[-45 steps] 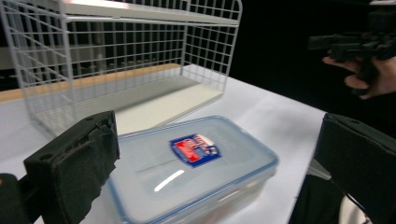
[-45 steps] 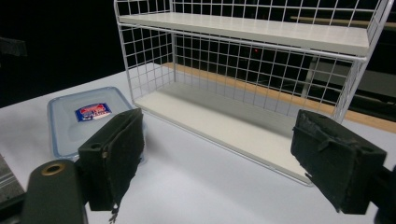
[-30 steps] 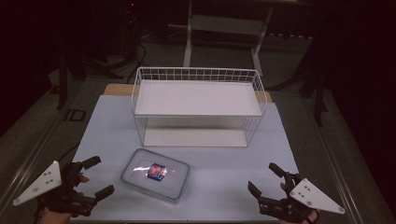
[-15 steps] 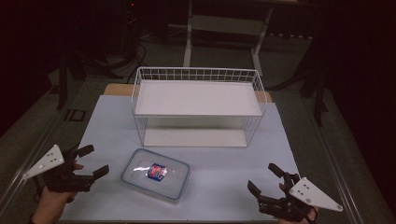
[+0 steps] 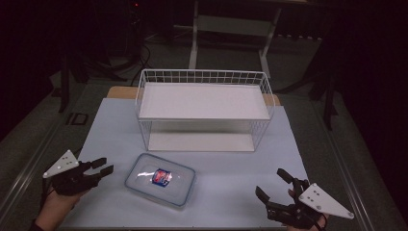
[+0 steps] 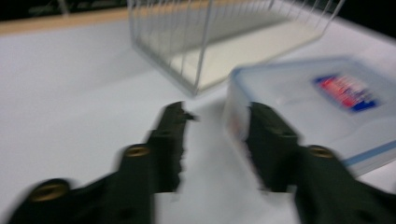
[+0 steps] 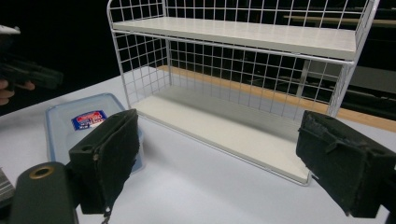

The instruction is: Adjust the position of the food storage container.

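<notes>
Nearest the person, at the bottom right of the high view, the right gripper (image 5: pixel 272 185) sits low over the white table cover (image 5: pixel 231 192) with its jaws spread wide and nothing between them; a grey three-cornered plate (image 5: pixel 325 200) tops it. At bottom left, the left gripper (image 5: pixel 105 165) is held in a hand (image 5: pixel 57 204), jaws parted to a moderate gap, empty, tips pointing toward the container. In the blurred left gripper view one jaw lies just beside the container's near corner; contact cannot be told. The clear lidded plastic container (image 5: pixel 160 178), with a red-and-blue label (image 5: pixel 161 176) on its lid, lies flat between the two grippers, nearer the left. Farther back stands a white wire shelf rack (image 5: pixel 204 109) with two white shelves, both bare. Beyond it a wooden table edge (image 5: pixel 120 91), then dark floor.
</notes>
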The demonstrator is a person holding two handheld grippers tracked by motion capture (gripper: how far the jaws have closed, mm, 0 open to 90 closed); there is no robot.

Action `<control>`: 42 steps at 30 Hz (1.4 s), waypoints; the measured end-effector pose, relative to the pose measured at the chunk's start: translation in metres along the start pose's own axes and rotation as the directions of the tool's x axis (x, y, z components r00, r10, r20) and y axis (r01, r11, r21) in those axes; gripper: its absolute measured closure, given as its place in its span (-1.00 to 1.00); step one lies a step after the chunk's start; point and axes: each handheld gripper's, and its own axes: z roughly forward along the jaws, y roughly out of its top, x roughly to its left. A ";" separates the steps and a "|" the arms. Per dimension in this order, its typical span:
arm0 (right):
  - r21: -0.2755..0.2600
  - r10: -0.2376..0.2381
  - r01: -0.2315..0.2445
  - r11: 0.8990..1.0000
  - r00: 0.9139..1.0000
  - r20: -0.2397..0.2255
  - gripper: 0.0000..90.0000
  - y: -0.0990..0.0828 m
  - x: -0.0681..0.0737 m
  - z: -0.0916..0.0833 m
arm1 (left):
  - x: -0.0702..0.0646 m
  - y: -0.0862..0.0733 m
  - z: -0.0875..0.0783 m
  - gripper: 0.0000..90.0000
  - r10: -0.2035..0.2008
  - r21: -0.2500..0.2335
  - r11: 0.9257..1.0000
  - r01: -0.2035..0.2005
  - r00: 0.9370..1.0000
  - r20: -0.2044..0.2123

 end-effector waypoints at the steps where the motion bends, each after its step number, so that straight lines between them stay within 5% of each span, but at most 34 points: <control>1: -0.001 -0.002 0.002 1.000 1.000 0.001 -0.71 0.000 0.000 0.000 | 0.000 -0.002 0.001 0.47 0.001 0.007 1.000 -0.002 1.000 0.018; 6: -0.002 0.003 -0.003 1.000 1.000 0.002 -0.71 0.000 -0.001 0.000 | -0.008 -0.007 0.013 0.92 0.038 0.097 0.994 -0.042 0.998 0.042; 9: 0.004 0.002 -0.002 1.000 1.000 0.000 -0.71 -0.001 0.000 0.000 | -0.015 -0.010 0.023 0.97 0.053 0.147 0.987 -0.062 0.997 0.064; 17: 0.006 0.007 -0.007 1.000 1.000 0.008 -0.71 -0.002 -0.002 0.000 | -0.025 -0.012 0.032 0.98 0.065 0.170 0.982 -0.086 0.990 0.126; 27: 0.012 0.008 -0.008 1.000 1.000 0.014 -0.71 -0.004 -0.004 0.000 | -0.030 -0.012 0.030 0.98 0.053 0.160 0.984 -0.074 0.990 0.129; 33: 0.013 0.005 -0.005 1.000 1.000 0.013 -0.71 -0.004 -0.003 0.000 | -0.043 -0.007 0.036 0.98 0.062 0.167 0.982 -0.090 0.984 0.170; 38: 0.018 0.005 -0.005 1.000 1.000 0.008 -0.71 -0.004 -0.003 0.001 | -0.061 0.000 0.047 0.98 0.073 0.176 0.978 -0.115 0.971 0.229; 42: 0.014 0.009 -0.009 1.000 1.000 0.010 -0.71 -0.004 -0.003 0.000 | -0.062 0.004 0.050 0.98 0.071 0.173 0.979 -0.110 0.974 0.216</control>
